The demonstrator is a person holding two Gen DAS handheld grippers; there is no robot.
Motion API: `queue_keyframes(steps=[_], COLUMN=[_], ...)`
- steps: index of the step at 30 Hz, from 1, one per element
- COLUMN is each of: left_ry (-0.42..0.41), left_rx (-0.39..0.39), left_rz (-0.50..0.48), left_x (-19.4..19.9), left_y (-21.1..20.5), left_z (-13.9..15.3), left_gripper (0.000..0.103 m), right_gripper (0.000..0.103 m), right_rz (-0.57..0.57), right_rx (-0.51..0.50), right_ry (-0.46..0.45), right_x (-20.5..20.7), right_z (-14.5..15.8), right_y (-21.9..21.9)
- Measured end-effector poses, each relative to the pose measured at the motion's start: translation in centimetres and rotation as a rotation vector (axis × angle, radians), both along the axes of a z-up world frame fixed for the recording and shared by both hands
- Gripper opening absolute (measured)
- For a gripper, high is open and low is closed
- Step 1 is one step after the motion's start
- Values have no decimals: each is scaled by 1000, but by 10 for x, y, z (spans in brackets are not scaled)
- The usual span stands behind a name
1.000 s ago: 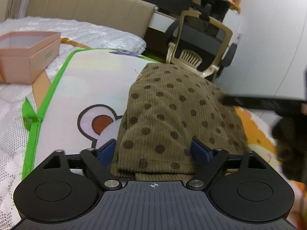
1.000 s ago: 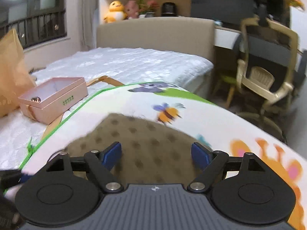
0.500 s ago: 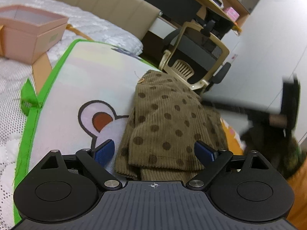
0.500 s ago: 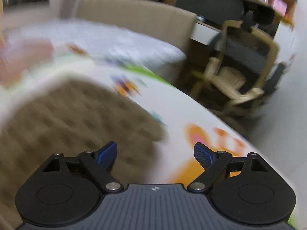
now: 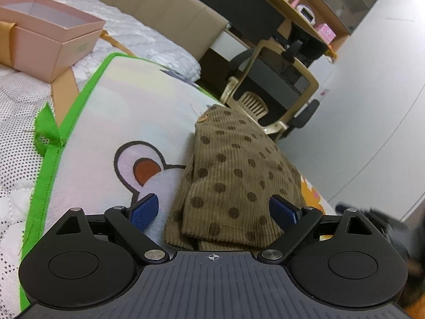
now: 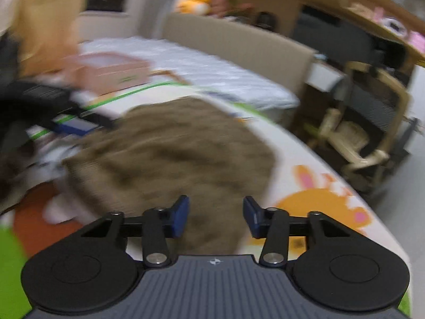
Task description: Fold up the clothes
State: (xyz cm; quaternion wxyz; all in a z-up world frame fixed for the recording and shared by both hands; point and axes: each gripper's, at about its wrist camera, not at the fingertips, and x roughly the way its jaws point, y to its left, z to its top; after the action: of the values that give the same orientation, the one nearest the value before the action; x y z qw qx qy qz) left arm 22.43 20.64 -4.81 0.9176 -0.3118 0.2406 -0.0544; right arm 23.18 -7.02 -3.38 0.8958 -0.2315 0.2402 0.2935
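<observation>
A brown corduroy garment (image 5: 233, 175) with dark dots lies folded on a cartoon-print play mat (image 5: 111, 122). My left gripper (image 5: 215, 210) stands open at the garment's near hem, blue pads on either side, nothing held. In the right wrist view the same garment (image 6: 172, 154) is blurred by motion. My right gripper (image 6: 215, 216) hovers over its near edge, pads narrowed but apart, with nothing between them. The left gripper's blue pad (image 6: 77, 126) shows at the garment's far left side.
A pink open box (image 5: 45, 42) sits on the white quilted bed at left. The mat's green border (image 5: 55, 143) runs beside it. A beige office chair (image 5: 273, 90) and desk stand beyond the bed's edge. A brown paper bag (image 6: 47, 26) stands at the back left.
The right gripper swung round from the far side to the garment's near right edge and its pads narrowed. The left gripper drew back slightly and tilted; the garment stays folded.
</observation>
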Motion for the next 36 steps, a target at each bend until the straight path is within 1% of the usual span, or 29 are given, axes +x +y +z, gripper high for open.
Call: queue_keyframes(steps=[1,2,4,6,7,9,10,11,12,13,14,16,17,19,23,24,26,27,28,29,30,31,32,33,35,36], left_ry=[10,23,52,80,93,123,128,130,131,133,134,137,138,141,190,193,175,152,123,92,54,13,-27,-64,-106,-114], left_rx=[-1,0,-11,-44,-58,-61,-55,-48,-40,-32,-24,-8,0,16,70,90,121,133,144,156,169,182,195,210,233,236], left_rz=[6,9,0,-19,-29,-50,-53,-54,-54,-54,-55,-55,-56,-56,-74,-75,-73,-77,-82,-86,-99,-115,-131,-153,-205,-231], left_x=[-2,-3,-5,-6,-6,-3,-3,-3,-4,-4,-5,-6,-7,-8,-18,-22,-28,-31,-34,-36,-38,-39,-40,-39,-31,-24], left_y=[1,2,3,4,3,-1,-2,-3,-5,-6,-7,-9,-10,-12,-21,-23,-24,-24,-24,-25,-27,-30,-34,-39,-52,-59], left_z=[2,4,9,12,12,10,11,13,15,17,19,22,24,27,18,18,25,32,39,47,55,61,68,72,73,70], left_gripper=[88,83,81,81,80,78,76,71,65,46,30,19,18,17,17,17,18,19,23,32,36,43,50,54,64,66], right_gripper=[44,44,44,44,44,44,41,26,17,16,11,10,10,10,10,10,10,10,12,15,21,26,34,37,37,37], right_rz=[26,46,58,49,42,28,16,4,-15,-36,-52,-76,-82,-92,-86,-101,-134,-150,-149,-147,-141,-135,-139,-149,-171,-183], right_rx=[-9,-30,-75,-118,-128,-148,-143,-138,-123,-106,-96,-83,-86,-105,-157,-153,-143,-138,-82,-22,45,114,167,201,250,279], right_ry=[6,-15,-68,-94,-104,-123,-130,-137,-147,-157,-177,-203,-196,-174,-105,-96,-77,-68,-36,-4,29,61,77,83,98,122], right_x=[-8,-16,-22,-24,-22,-18,-16,-14,-11,-9,-7,-5,-4,-2,-5,-3,0,2,3,4,5,6,7,11,23,36], right_z=[-1,-4,-10,-18,-20,-25,-26,-27,-23,-20,-14,-3,-3,-6,-25,-25,-25,-24,-17,-10,-3,4,10,14,18,19], right_y=[5,9,12,9,8,4,1,-1,-5,-8,-13,-22,-27,-34,-42,-45,-52,-55,-62,-68,-74,-80,-82,-82,-79,-77])
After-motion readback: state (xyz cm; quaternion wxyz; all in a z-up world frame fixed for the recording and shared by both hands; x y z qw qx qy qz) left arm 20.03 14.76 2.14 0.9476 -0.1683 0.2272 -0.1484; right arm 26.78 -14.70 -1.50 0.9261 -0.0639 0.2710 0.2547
